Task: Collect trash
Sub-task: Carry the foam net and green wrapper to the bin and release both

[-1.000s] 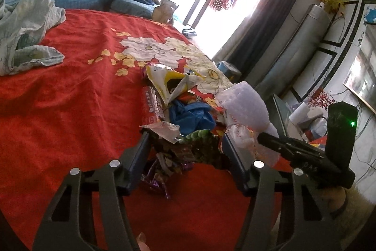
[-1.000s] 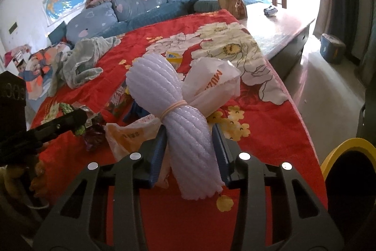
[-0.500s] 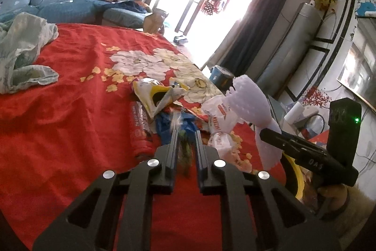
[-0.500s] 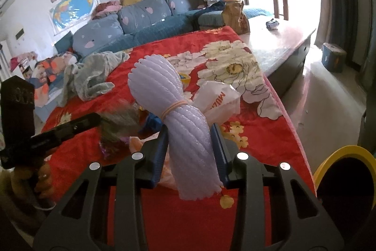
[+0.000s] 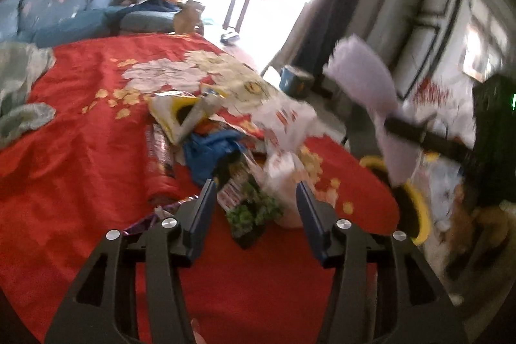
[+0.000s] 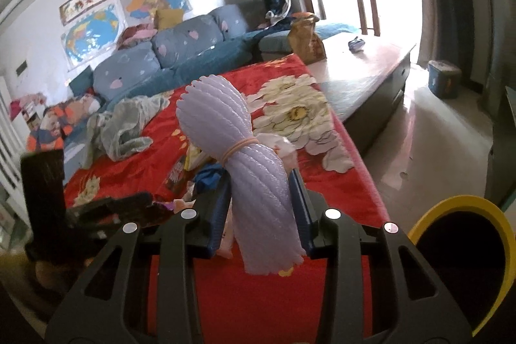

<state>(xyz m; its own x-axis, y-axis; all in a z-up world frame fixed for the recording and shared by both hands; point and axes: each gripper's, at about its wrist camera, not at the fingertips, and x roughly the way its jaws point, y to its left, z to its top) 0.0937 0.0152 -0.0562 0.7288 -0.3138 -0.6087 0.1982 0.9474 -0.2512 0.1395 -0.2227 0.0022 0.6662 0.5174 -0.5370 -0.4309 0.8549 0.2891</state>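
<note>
Lavender foam-net bundle (image 6: 254,173), banded with a rubber band (image 6: 240,147), is standing upright, clenched in the right gripper (image 6: 261,202) above the red blanket (image 6: 342,182), near the yellow-rimmed bin (image 6: 464,205). Left gripper (image 5: 254,205) is hanging wide open, grasping nothing, over a green wrapper (image 5: 254,211) at the trash pile's (image 5: 225,131) near edge.

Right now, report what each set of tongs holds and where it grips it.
Right tongs: shut on the lavender foam net bundle, gripped on its lower half below the rubber band. Left tongs: open, holding nothing.
</note>
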